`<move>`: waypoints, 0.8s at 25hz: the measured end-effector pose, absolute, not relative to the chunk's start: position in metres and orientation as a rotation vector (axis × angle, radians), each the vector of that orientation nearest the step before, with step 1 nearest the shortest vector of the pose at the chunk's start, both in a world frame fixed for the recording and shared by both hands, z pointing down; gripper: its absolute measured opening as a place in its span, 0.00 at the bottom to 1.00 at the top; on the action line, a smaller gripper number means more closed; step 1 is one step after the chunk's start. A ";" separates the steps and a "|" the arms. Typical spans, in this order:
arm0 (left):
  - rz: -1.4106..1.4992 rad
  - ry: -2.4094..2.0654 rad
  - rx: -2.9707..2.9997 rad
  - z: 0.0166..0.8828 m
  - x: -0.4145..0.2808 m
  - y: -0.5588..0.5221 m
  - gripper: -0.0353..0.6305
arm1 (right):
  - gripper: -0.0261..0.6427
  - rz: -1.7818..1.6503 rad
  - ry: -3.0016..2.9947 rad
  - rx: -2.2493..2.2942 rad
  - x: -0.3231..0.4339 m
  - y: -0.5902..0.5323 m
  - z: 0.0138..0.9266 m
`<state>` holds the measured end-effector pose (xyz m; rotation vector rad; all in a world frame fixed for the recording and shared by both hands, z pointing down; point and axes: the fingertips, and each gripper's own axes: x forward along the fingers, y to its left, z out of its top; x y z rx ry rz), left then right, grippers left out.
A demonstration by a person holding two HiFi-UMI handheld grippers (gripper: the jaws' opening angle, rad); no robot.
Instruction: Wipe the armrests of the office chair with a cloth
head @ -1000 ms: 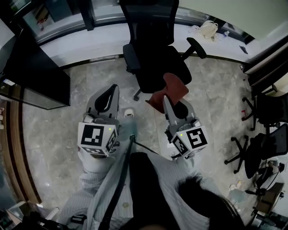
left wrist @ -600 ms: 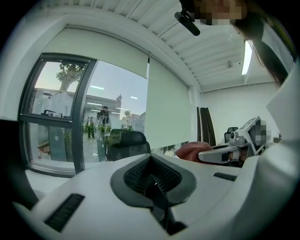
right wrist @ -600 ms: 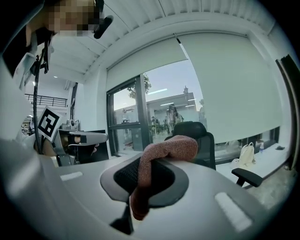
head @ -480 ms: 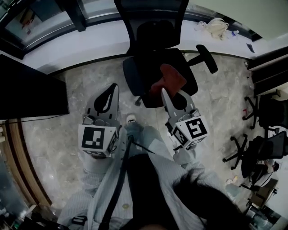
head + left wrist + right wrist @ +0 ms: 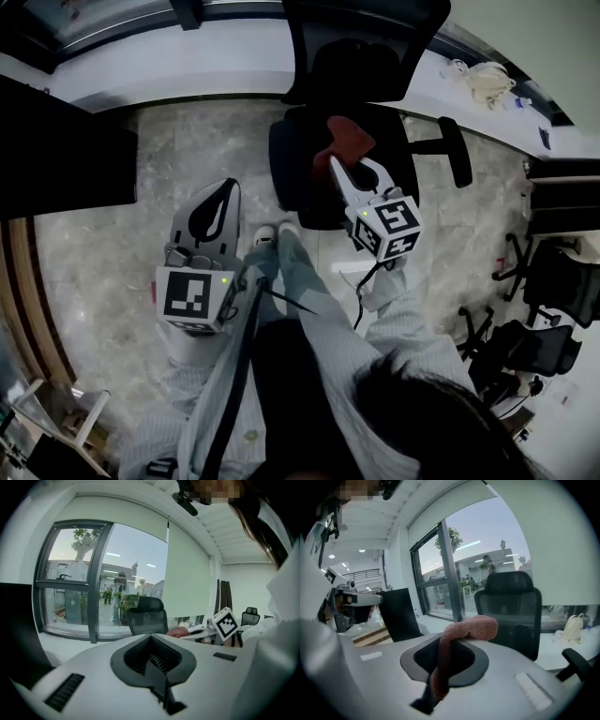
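Bare floor point(image 5: 187, 150) lay open ahead of the left claw point(image 5: 227, 187), hemmed in by a dark cabinet point(image 5: 56, 150) on its left and the window ledge point(image 5: 187, 56) beyond. The office chair point(image 5: 295, 178) stood squarely before the right claw point(image 5: 339, 161), its armrest point(image 5: 457, 150) jutting rightward. More chairs point(image 5: 553, 281) crowded the far right.

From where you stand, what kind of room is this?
Most likely an office: a black mesh-backed office chair stands by a large window with a roller blind, and more wheeled chairs wait at the right.
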<state>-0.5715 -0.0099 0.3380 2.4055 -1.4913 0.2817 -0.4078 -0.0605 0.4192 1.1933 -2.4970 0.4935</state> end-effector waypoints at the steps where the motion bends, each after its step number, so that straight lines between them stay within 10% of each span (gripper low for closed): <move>1: 0.295 -1.494 2.383 0.343 -0.575 -0.010 0.06 | 0.08 0.515 -2.493 1.142 -0.413 -0.077 0.435; 10: 0.387 -1.601 2.195 0.380 -0.610 0.013 0.06 | 0.08 0.387 -2.272 0.851 -0.480 -0.188 0.559; 20: 0.366 -1.600 2.173 0.389 -0.616 0.009 0.06 | 0.08 0.523 -2.114 0.388 -0.512 -0.069 0.619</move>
